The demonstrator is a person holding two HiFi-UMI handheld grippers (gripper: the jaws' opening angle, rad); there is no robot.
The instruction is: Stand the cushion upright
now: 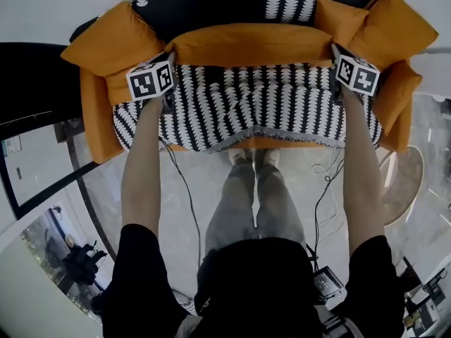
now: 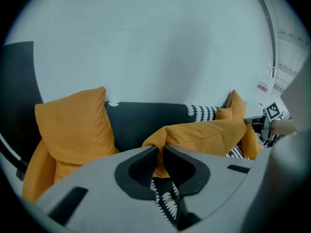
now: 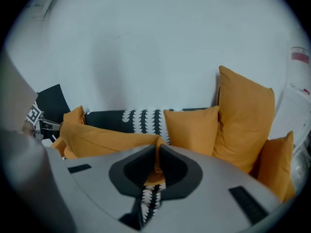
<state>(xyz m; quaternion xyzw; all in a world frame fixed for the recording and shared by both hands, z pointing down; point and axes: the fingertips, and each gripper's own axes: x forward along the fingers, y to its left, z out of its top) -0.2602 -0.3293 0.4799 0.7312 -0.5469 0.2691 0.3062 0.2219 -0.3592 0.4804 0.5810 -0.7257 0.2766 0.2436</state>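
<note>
Two claws are at work, one in each of the person's hands. The left claw (image 2: 160, 152) has its jaws almost together, pinched on the left top corner of the long orange cushion (image 2: 204, 135), with orange fabric showing in the narrow slit between the pads. The right claw (image 3: 156, 152) is the same, nearly closed and clamped on the cushion's right top corner.

In the head view the long orange cushion (image 1: 250, 44) stretches between the left claw (image 1: 166, 62) and the right claw (image 1: 338, 55). It lies along the back edge of the sofa (image 1: 91, 118) seat, in front of the black backrest, and its upper edge runs roughly level from one claw to the other.

There are five orange cushions in all. One is the held one. One large cushion (image 1: 106, 37) leans in the sofa's left back corner. Three are at the right end: a small cushion (image 1: 340, 16), a big cushion (image 1: 403, 25) in the right back corner, and a side cushion (image 1: 396, 94) against the right edge.

One black-and-white patterned throw (image 1: 246, 108) covers the seat and hangs over its front edge.
</note>
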